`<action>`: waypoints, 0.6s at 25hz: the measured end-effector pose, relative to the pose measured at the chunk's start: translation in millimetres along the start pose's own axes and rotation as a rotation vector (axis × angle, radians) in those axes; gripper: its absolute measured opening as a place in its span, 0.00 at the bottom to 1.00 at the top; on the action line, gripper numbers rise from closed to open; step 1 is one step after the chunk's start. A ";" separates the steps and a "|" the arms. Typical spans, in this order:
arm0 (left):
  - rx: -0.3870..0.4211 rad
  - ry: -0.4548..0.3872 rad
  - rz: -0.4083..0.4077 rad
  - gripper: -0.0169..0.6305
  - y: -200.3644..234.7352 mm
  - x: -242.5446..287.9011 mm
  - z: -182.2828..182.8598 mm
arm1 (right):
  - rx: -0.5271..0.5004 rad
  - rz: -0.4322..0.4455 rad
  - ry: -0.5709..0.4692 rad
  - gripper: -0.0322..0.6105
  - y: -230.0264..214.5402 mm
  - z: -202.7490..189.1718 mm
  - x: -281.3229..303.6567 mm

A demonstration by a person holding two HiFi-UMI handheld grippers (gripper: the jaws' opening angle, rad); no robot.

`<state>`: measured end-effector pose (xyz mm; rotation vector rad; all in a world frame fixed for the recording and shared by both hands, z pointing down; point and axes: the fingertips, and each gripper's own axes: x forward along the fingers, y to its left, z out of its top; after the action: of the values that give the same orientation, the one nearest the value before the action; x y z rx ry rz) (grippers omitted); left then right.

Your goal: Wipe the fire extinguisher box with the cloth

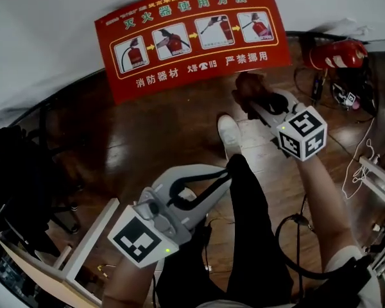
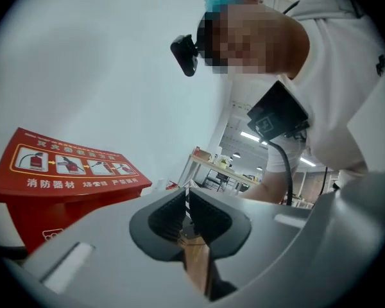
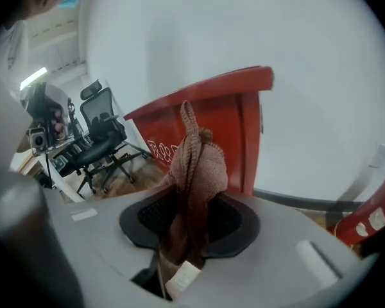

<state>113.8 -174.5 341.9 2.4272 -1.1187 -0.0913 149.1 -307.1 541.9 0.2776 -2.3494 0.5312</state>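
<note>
The red fire extinguisher box (image 1: pixel 192 34) stands against the white wall, its sloped lid printed with instruction pictures; it also shows in the left gripper view (image 2: pixel 58 178) and the right gripper view (image 3: pixel 212 117). My right gripper (image 1: pixel 253 98) is shut on a bunched brown cloth (image 1: pixel 247 85) and hovers just in front of the box's lower right corner, not touching it. In the right gripper view the cloth (image 3: pixel 196 165) sticks up between the pads of the right gripper (image 3: pixel 189 197). My left gripper (image 1: pixel 226 173) is low, by my black trouser leg, shut and empty (image 2: pixel 187 207).
A red extinguisher (image 1: pixel 337 53) lies on the wooden floor right of the box, with cables (image 1: pixel 356 153) around it. A black office chair (image 1: pixel 25 172) and a white shelf frame (image 1: pixel 83 242) are at left. My white shoe (image 1: pixel 230 133) is near the box.
</note>
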 end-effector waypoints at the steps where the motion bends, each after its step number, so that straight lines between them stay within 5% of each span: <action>1: 0.000 -0.017 0.020 0.04 2.7 -5.8 -0.4 | 0.000 -0.005 -0.008 0.24 -0.4 3.8 7.4; 6: -0.002 -0.044 0.109 0.04 20.7 -29.2 -19.3 | 0.020 -0.038 0.017 0.24 -20.0 -11.5 58.4; 15: -0.084 -0.177 0.214 0.04 54.8 -58.1 -60.0 | -0.025 -0.084 0.248 0.24 -66.1 -113.9 178.1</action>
<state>51.4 -139.7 411.7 2.2449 -1.4169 -0.2827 108.8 -324.2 759.0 0.2806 -2.0932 0.4673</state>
